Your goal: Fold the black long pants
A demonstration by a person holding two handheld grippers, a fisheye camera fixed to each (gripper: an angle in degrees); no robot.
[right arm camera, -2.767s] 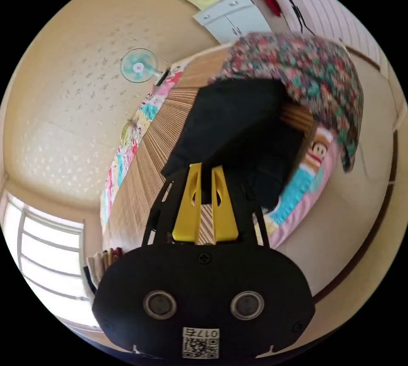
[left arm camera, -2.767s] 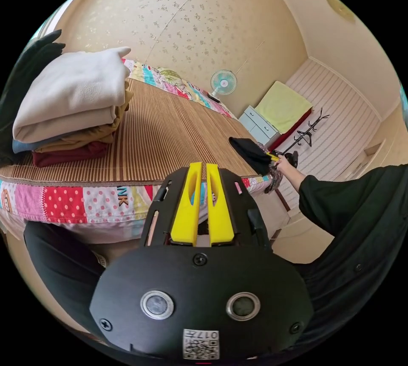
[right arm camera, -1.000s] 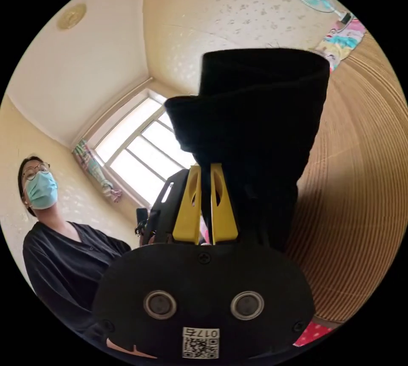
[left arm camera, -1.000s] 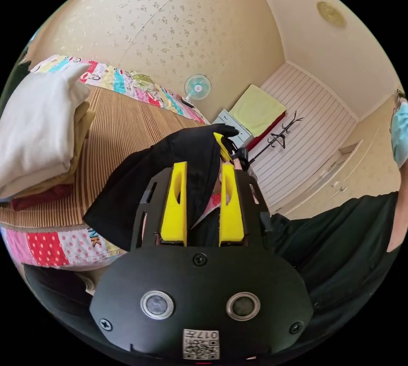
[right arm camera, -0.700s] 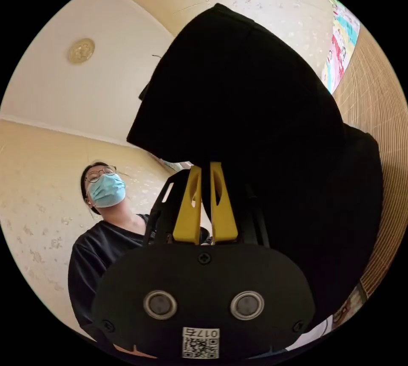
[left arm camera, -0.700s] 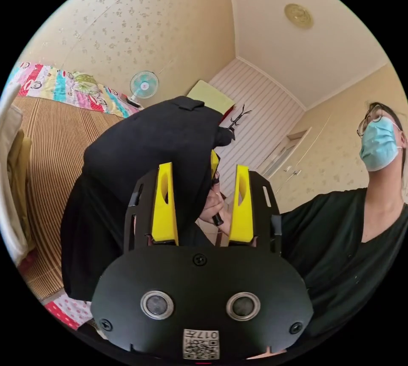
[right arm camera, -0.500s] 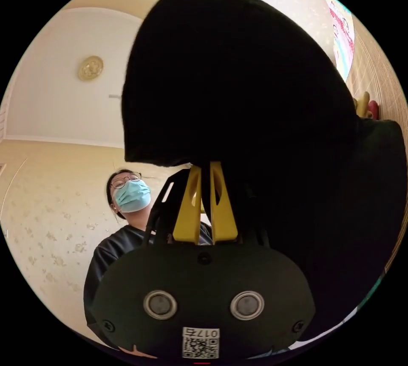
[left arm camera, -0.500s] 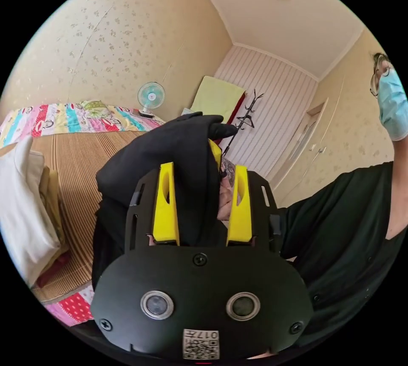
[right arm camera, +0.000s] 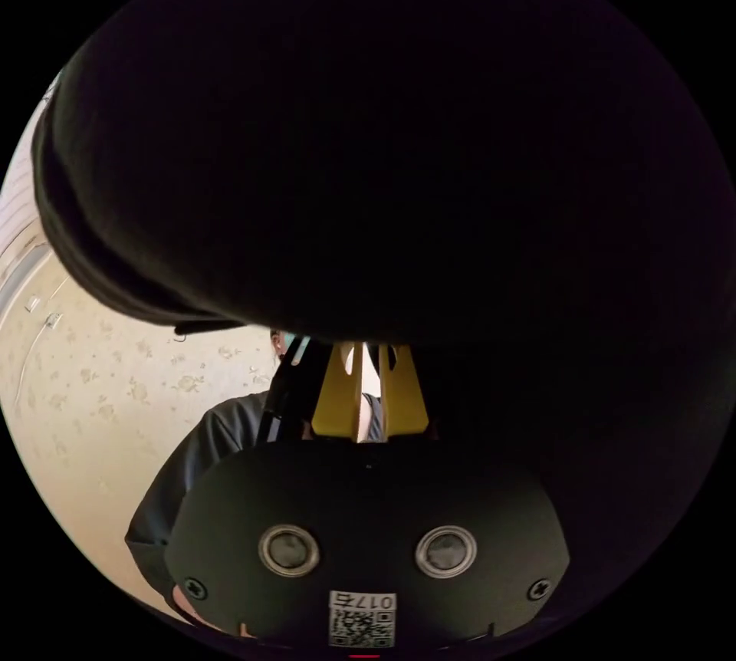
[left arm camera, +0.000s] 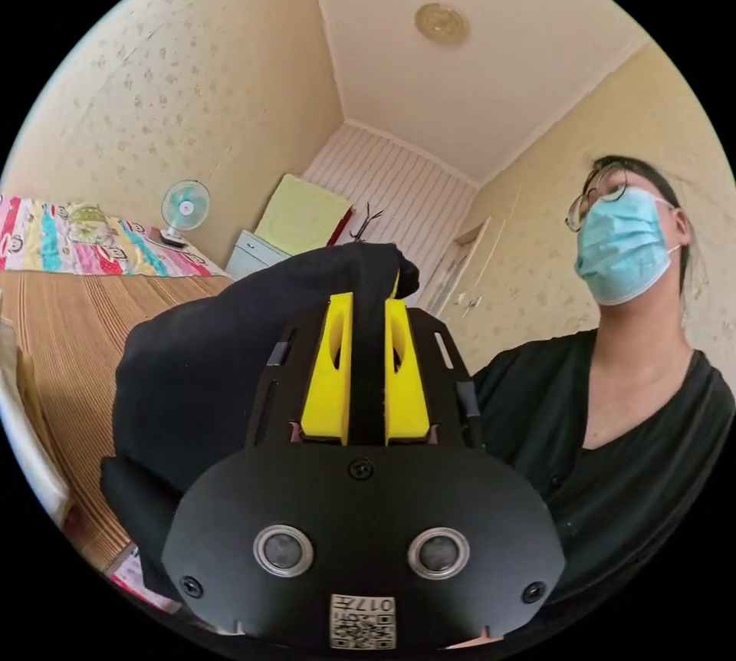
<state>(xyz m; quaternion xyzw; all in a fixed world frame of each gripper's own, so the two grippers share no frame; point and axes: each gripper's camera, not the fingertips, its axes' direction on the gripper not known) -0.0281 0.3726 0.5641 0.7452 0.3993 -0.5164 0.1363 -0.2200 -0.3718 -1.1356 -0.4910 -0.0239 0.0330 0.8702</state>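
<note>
**Black pants lifted off the bed, folding yet to begin**

The left claw (left arm camera: 366, 373) clamps a bunched edge of the pants (left arm camera: 230, 354), its yellow jaws pressed on the dark cloth between them. The right claw (right arm camera: 369, 385) stands nearly together beneath the draped cloth (right arm camera: 399, 139); whether it grips cannot be told. The garment hangs crumpled in the air before the person (left arm camera: 636, 385), above the mat-covered bed (left arm camera: 69, 323). No fold shows; spreading and folding look left to do.

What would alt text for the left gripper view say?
Yellow-jawed left gripper shut on black pants, bunched above a striped mat. A masked person in black is beside it; a fan stands behind.
</note>
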